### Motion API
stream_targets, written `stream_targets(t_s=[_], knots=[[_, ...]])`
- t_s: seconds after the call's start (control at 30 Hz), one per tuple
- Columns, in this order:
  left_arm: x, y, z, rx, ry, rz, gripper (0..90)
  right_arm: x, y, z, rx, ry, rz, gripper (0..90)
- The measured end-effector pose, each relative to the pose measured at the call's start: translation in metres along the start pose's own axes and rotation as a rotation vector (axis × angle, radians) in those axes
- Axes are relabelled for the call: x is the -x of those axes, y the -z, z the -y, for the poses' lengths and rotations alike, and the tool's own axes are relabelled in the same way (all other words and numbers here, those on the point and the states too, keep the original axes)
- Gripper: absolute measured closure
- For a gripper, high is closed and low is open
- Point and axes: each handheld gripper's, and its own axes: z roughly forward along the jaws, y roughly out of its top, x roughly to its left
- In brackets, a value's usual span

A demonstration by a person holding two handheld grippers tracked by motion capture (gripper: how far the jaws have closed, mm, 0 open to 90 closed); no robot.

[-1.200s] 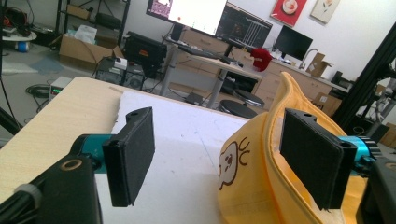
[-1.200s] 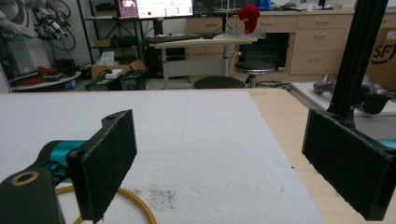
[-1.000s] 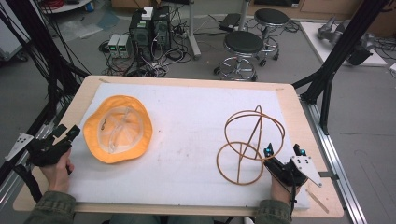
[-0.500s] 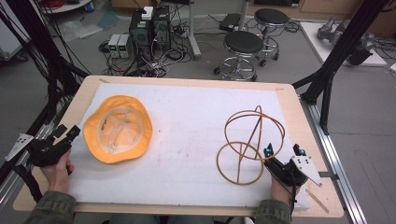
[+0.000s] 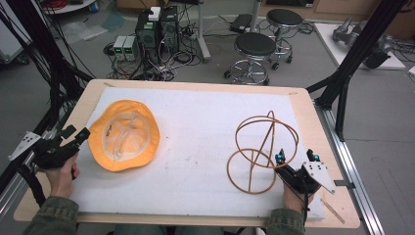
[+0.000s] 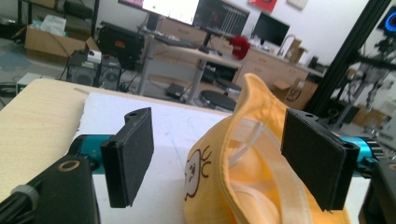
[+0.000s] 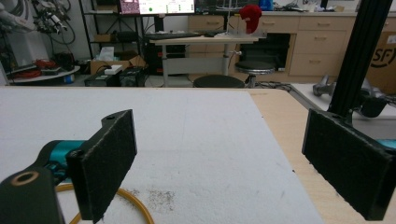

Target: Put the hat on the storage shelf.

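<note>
An orange bucket hat [image 5: 124, 138] lies upside down on the white mat [image 5: 195, 142] at the left. My left gripper [image 5: 76, 133] is open just left of its brim; in the left gripper view the hat [image 6: 243, 168] sits between the two black pads [image 6: 133, 154], its brim rising toward the right one. A tan wire hat stand [image 5: 262, 152] stands at the right of the mat. My right gripper [image 5: 296, 156] is open right beside the stand's base ring, and a piece of that ring [image 7: 135, 203] shows by the left pad.
The wooden table [image 5: 320, 142] carries the mat, with a bare strip along its right edge. Black frame posts [image 5: 352, 63] stand at both sides. Two stools [image 5: 254, 49] and computer boxes [image 5: 156, 29] are on the floor behind the table.
</note>
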Motion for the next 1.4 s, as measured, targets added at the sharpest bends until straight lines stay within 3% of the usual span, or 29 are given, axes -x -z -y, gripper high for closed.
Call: stream_targets(t_s=[0.47,0.7,0.83,0.93,1.07,1.13,1.23,1.27,1.3,1.37,1.4], knots=[[0.009,-0.022,-0.017,-0.135,-0.09,0.008,25.1,0.0,0.002,-0.002,0.012,-0.03,-0.007,8.9],[0.015,-0.041,-0.03,-0.191,-0.105,0.006,27.0,0.0,0.001,-0.002,0.014,-0.03,-0.011,9.0],[0.018,-0.055,-0.034,-0.262,-0.146,0.0,27.8,0.0,0.001,-0.002,0.012,-0.023,-0.009,9.0],[0.022,-0.067,-0.034,-0.351,-0.175,-0.017,29.6,0.0,0.001,-0.002,0.018,-0.034,0.001,8.9],[0.025,-0.082,-0.032,-0.44,-0.165,-0.033,32.1,0.0,0.002,-0.002,0.024,-0.038,0.005,8.9],[0.025,-0.084,-0.031,-0.459,-0.159,-0.047,33.8,0.0,0.002,-0.002,0.023,-0.036,0.005,8.9],[0.023,-0.084,-0.032,-0.468,-0.141,-0.036,43.4,0.0,0.001,-0.002,0.021,-0.035,0.003,8.9],[0.023,-0.083,-0.033,-0.467,-0.139,-0.04,59.4,0.0,0.001,-0.002,0.019,-0.031,0.001,8.9],[0.023,-0.082,-0.034,-0.466,-0.137,-0.054,59.4,0.0,0.001,-0.002,0.019,-0.031,0.001,8.9],[0.021,-0.079,-0.036,-0.453,-0.124,-0.04,81.1,-0.001,0.001,-0.002,0.019,-0.036,0.001,8.9],[0.022,-0.078,-0.036,-0.438,-0.129,-0.028,86.3,-0.001,0.001,-0.002,0.019,-0.035,0.0,8.9]])
